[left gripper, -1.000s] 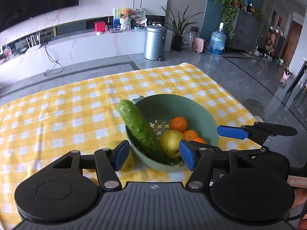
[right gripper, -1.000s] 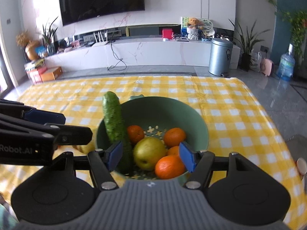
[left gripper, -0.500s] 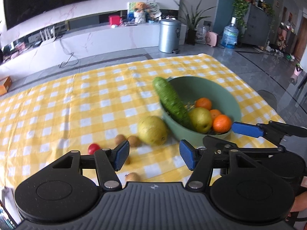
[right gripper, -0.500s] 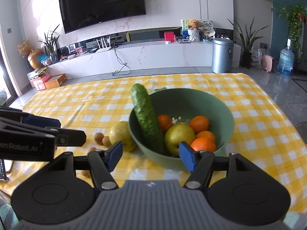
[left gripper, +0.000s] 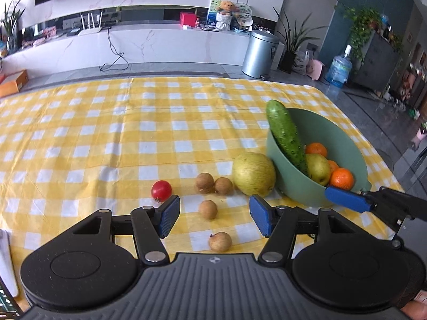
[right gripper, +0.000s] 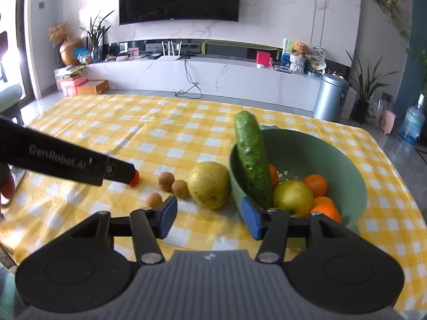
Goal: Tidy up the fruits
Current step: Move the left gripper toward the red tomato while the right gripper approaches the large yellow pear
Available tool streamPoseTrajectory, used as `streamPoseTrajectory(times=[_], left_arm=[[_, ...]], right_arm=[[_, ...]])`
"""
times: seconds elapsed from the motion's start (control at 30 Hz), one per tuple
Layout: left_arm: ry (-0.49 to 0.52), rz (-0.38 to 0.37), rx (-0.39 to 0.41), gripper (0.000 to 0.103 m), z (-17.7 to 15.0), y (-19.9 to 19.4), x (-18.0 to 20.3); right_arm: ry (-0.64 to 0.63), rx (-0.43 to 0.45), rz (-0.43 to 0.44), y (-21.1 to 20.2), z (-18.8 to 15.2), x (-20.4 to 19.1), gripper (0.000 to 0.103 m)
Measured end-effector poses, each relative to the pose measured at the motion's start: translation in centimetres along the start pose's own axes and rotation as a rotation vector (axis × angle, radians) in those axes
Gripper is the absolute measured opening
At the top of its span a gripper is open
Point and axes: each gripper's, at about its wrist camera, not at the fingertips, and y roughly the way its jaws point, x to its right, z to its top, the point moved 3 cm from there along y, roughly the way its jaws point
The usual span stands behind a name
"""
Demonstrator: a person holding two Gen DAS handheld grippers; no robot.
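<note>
tablecloth (left gripper: 106,138): yellow-white check | bowl (left gripper: 344,144): green | tomato (left gripper: 161,190): red

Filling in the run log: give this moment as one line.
left gripper: open, empty | right gripper: closing, empty | bowl: cucumber, oranges, pear | loose: big pear

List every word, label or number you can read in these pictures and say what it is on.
"GenRobot.AI": white letters on the side of the left gripper, seen in the right wrist view.
Small mark beside that name: too small to read.
Boxes and packets on the wall shelf: too blurred to read.
</note>
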Motion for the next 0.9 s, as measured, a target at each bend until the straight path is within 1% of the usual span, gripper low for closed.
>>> streamPoseTrajectory(times=[0.17, 0.27, 0.53, 0.73, 0.9], left_arm=[[-0.043, -0.017, -0.014, 0.070, -0.4, 0.9, -1.4], [-0.058, -0.015, -0.023, 0.070, -0.6, 1.5, -1.9], [-0.102, 0.028, -0.059, 0.070, -1.0, 3.0, -3.4], [-0.130, 0.054, -0.084, 0.070, -1.2, 3.9, -4.3], [-0.124, 0.062, -0.094, 0.070, -1.3, 4.8, -4.2]], right_arm=[[-0.033, -0.007, -0.015, 1.3, -0.3, -0.9, 0.048], [-0.092, 0.000, -0.037, 2.2, -0.4, -1.7, 0.047], [-0.388, 0.046, -0.090, 4.5, -0.4, -3.9, 0.047], [-0.591, 0.040, -0.110, 7.0, -0.4, -4.3, 0.047], [-0.791, 0.040, -0.089, 8.2, -1.4, -5.1, 0.047]])
